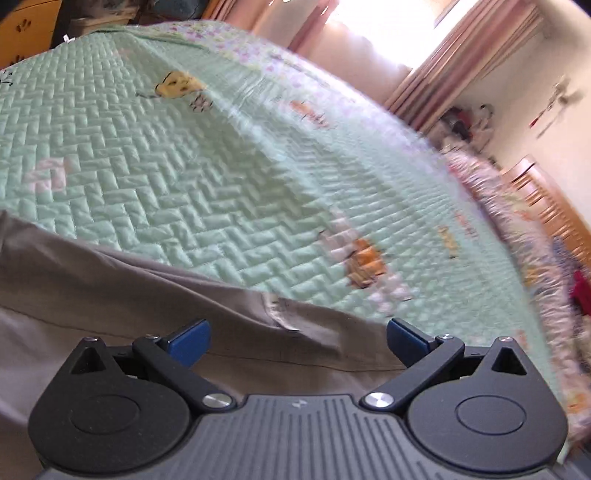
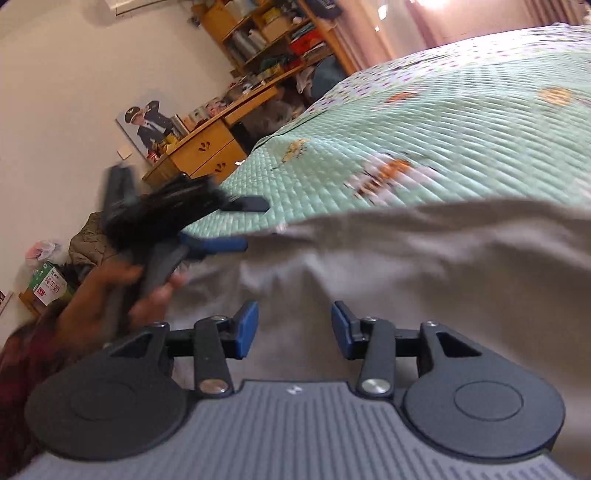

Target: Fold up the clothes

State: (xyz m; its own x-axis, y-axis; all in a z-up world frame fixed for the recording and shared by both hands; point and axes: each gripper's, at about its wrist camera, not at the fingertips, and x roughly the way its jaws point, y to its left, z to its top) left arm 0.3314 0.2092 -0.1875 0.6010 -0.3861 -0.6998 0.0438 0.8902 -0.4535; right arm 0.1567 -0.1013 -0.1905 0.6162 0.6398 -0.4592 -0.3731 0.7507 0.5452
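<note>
A grey garment (image 1: 110, 295) lies spread on a mint-green quilted bedspread (image 1: 184, 166). My left gripper (image 1: 298, 341) is open just above the garment's near part, by a hem corner (image 1: 284, 317). In the right wrist view the same grey garment (image 2: 424, 266) fills the lower right. My right gripper (image 2: 294, 328) is open over it, holding nothing. The left gripper also shows in the right wrist view (image 2: 236, 225), blurred, held in a hand (image 2: 110, 295), with its blue fingers (image 2: 221, 244) at the garment's left edge.
The bedspread (image 2: 443, 129) runs far back to pink curtains (image 1: 424, 74). A wooden desk (image 2: 207, 147) and cluttered shelves (image 2: 266, 33) stand against the wall left of the bed. Bags and clothes (image 2: 48, 280) lie on the floor beside it.
</note>
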